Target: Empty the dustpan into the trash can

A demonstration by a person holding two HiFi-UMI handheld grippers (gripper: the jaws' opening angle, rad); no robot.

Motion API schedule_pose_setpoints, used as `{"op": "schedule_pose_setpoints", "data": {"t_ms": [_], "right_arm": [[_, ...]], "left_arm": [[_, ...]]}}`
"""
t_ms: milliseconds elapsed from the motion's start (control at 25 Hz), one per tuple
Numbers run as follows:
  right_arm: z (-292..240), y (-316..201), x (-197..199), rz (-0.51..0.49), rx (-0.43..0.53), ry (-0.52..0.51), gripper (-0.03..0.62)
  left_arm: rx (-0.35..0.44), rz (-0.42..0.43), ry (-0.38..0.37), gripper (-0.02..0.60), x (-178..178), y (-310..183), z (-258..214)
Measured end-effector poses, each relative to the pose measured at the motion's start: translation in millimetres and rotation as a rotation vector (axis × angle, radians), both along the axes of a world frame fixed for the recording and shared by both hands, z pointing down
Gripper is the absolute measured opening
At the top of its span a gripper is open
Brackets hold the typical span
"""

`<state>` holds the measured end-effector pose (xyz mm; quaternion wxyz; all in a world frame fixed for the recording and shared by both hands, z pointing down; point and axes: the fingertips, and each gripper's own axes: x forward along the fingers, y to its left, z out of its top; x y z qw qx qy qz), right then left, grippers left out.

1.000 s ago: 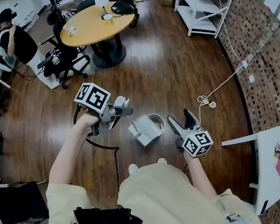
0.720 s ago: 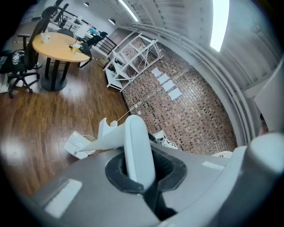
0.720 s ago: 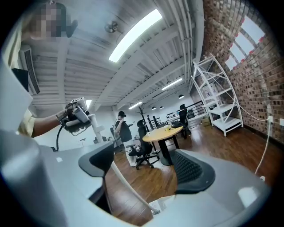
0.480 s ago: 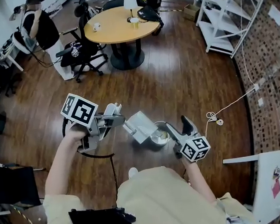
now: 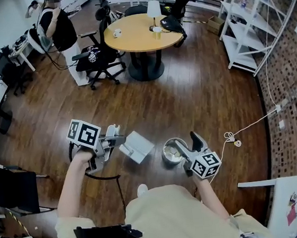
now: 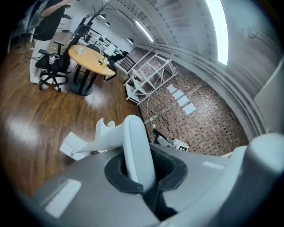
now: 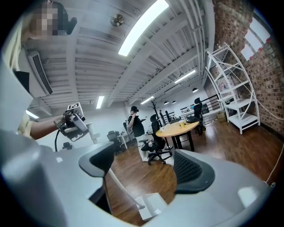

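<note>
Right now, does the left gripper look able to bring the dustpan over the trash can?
Probably yes. The left gripper, holding the dustpan by its handle, is beside the trash can with only bare floor between; the right gripper sits at the can's far rim.

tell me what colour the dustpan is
The flat plastic dustpan is white, best seen in the head view.

A round table (image 5: 141, 32) (a lamp (image 5: 153, 7) on it) stands between a black office chair (image 5: 99, 62) and white shelving (image 5: 250, 29).
</note>
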<state>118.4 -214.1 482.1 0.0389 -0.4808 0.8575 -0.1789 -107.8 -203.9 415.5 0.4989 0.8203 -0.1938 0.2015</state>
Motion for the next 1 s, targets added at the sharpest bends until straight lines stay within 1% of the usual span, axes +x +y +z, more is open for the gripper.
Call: {"op": "schedule_pose_setpoints", "data": {"t_ms": [200, 360, 480, 640, 760, 840, 1000], "right_arm": [[3, 2, -13, -0.028, -0.007, 0.008, 0.410], [9, 6, -20, -0.041, -0.021, 0.018, 0.410], [14, 10, -24, -0.045, -0.028, 0.024, 0.410], [17, 16, -29, -0.048, -0.038, 0.034, 0.410], [20, 20, -27, -0.042, -0.049, 0.041, 0.409], [24, 24, -26, -0.037, -0.059, 0.045, 0.410], [30, 31, -23, -0.023, -0.076, 0.053, 0.410]], "left_arm": [[-0.025, -0.058, -0.072, 0.005, -20, 5, 53], [-0.047, -0.080, -0.148, 0.003, -31, 8, 112], [-0.061, -0.091, -0.150, 0.003, -31, 13, 157], [-0.052, -0.137, -0.182, 0.005, -38, 15, 212], [-0.041, -0.197, -0.242, 0.002, -46, 13, 253], [-0.029, -0.219, -0.271, 0.002, -48, 16, 277], [-0.015, -0.261, -0.279, 0.002, -43, 20, 314]]}}
